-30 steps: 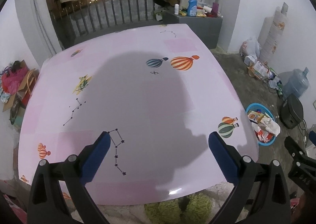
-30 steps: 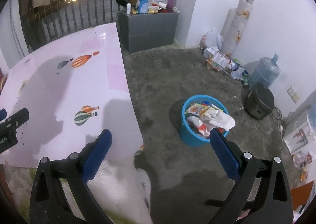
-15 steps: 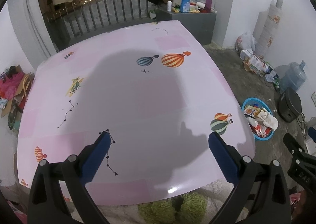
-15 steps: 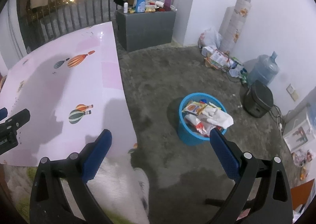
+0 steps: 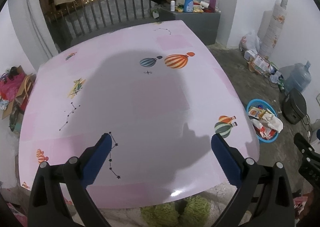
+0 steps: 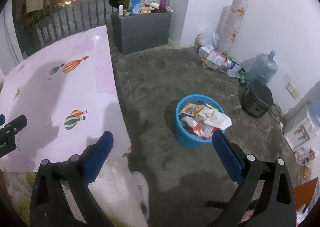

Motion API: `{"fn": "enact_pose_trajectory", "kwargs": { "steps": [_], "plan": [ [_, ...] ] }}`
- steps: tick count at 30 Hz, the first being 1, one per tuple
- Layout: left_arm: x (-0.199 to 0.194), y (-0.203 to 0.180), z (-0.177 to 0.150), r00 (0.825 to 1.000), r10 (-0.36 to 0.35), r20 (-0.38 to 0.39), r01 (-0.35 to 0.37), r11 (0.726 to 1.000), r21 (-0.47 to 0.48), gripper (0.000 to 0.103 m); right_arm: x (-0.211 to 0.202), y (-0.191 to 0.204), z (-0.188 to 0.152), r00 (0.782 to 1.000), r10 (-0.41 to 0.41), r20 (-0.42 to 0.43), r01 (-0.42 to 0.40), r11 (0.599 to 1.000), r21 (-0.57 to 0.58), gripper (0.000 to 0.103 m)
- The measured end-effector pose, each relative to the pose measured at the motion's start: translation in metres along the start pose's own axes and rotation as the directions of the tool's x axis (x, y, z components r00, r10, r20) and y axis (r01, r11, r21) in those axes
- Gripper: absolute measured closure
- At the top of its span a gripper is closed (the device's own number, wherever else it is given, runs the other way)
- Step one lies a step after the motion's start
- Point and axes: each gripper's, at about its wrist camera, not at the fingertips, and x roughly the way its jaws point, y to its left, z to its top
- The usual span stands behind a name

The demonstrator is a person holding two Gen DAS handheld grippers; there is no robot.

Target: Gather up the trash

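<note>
hovering wide open and empty: left gripper (image 5: pixel 160 151) over pink table (image 5: pixel 130 94), right gripper (image 6: pixel 162 149) over floor near blue bin (image 6: pixel 185 139) holding trash (image 6: pixel 208 119).

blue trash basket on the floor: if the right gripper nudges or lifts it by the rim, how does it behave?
The blue basket is probably light thin plastic, so it would likely slide on the concrete floor before tipping. The white crumpled sheet overhangs the rim and may spill. The right hand-held gripper is open, so a rim pinch looks feasible.
</note>
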Motion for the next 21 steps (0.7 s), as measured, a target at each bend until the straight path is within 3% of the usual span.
{"fn": "enact_pose_trajectory", "kwargs": {
  "steps": [21],
  "plan": [
    [0.0001,0.0040,0.0010,1.000,0.006,0.002,-0.006,1.000,-0.007,0.006,-0.0017,-0.0011,-0.0023,1.000,-0.007,0.007,0.007,1.000,0.001,0.008]
  ]
}}
